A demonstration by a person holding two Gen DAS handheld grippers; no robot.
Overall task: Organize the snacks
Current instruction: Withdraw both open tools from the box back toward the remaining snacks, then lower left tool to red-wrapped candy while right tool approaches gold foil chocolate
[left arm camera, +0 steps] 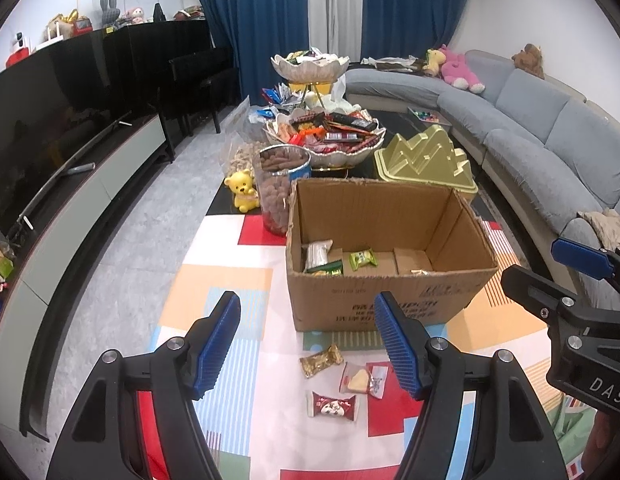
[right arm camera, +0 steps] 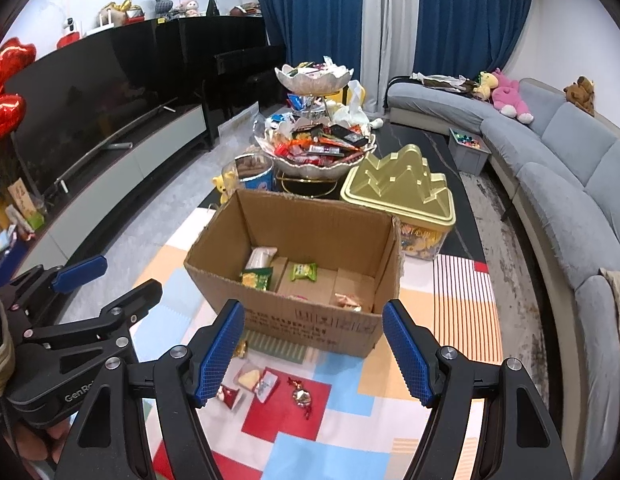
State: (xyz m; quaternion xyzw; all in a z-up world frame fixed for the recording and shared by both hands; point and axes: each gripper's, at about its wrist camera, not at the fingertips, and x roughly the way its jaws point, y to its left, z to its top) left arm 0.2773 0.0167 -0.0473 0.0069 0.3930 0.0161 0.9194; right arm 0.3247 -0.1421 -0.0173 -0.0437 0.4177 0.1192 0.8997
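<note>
An open cardboard box (left arm camera: 389, 292) (right arm camera: 310, 320) stands on the colourful mat and holds a few wrapped snacks, among them a green packet (left arm camera: 363, 259) (right arm camera: 304, 271). Loose snacks lie on the mat before it: a gold wrapper (left arm camera: 321, 360), a clear pack with a yellow piece (left arm camera: 359, 378) (right arm camera: 249, 377), a red-and-white pack (left arm camera: 331, 405) and a red-gold candy (right arm camera: 302, 397). My left gripper (left arm camera: 310, 344) is open and empty above them. My right gripper (right arm camera: 313, 350) is open and empty, beside the left gripper (right arm camera: 82, 296).
Behind the box are a tiered bowl stand heaped with snacks (left arm camera: 329, 136) (right arm camera: 317, 148), a jar of nuts (left arm camera: 280, 188), a yellow bear figure (left arm camera: 242, 191) and a gold mountain-shaped tin (left arm camera: 427, 160) (right arm camera: 401, 192). A grey sofa (left arm camera: 549, 140) runs along the right, a TV cabinet (left arm camera: 70, 208) along the left.
</note>
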